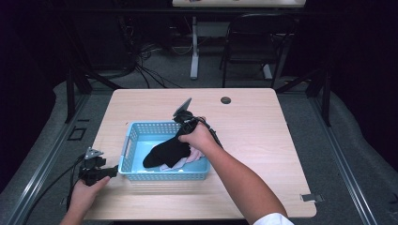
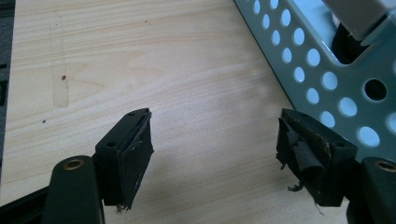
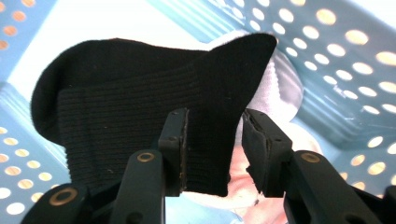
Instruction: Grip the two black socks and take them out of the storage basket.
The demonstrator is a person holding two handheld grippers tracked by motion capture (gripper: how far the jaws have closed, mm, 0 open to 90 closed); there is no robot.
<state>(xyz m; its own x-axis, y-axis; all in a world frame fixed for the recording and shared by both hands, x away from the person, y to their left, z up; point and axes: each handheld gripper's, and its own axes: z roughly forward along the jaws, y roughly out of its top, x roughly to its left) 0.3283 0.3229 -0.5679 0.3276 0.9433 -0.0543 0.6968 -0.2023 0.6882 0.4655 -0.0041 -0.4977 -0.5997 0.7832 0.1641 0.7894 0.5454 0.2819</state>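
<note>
Right gripper (image 3: 212, 149), frame centre: fingers apart around black sock (image 3: 140, 107) in blue basket (image 1: 136, 136). Left gripper (image 2: 212, 154), lower frame: fingers open, empty.

Light wooden table (image 1: 253, 140), blue perforated basket (image 1: 136, 133) standing on its left half

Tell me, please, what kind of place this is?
Probably a lab or recording room set up for handling trials, not a home. A plain wooden table stands between dark frame rails, cables lie on the grey floor behind it, and a folding chair waits by another desk.
</note>
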